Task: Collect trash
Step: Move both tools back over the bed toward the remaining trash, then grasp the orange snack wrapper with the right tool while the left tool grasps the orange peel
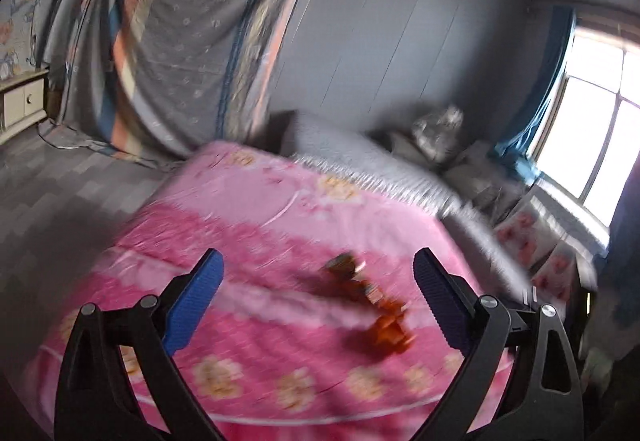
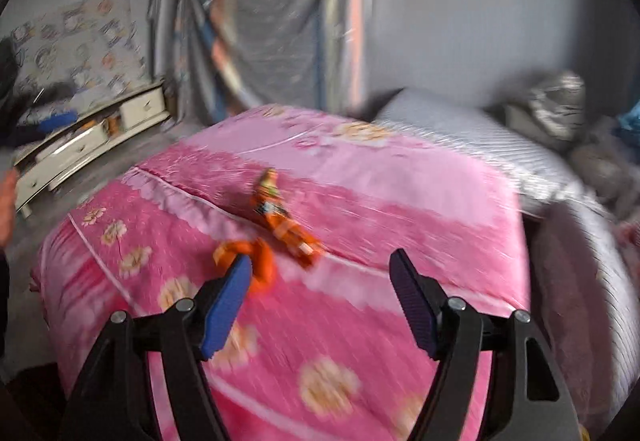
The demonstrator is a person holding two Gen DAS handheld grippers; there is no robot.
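Orange wrappers lie on a pink flowered quilt (image 1: 280, 225) that covers the bed. In the left wrist view a blurred string of orange wrappers (image 1: 372, 301) lies between and beyond the wide-apart fingers of my left gripper (image 1: 318, 273), which is open and holds nothing. In the right wrist view a long orange wrapper (image 2: 280, 217) lies in the middle of the quilt (image 2: 380, 201). A crumpled orange wrapper (image 2: 256, 261) sits just beyond the left blue pad (image 2: 226, 309). My right gripper (image 2: 320, 273) is open above the quilt, with nothing between its fingers.
A grey striped pillow (image 1: 360, 161) and a crinkled silver bag (image 1: 436, 129) lie at the bed's far side. A patterned sheet (image 1: 192, 41) hangs on the wall. A white drawer cabinet (image 2: 92, 145) stands at the left. A bright window (image 1: 592, 113) is at the right.
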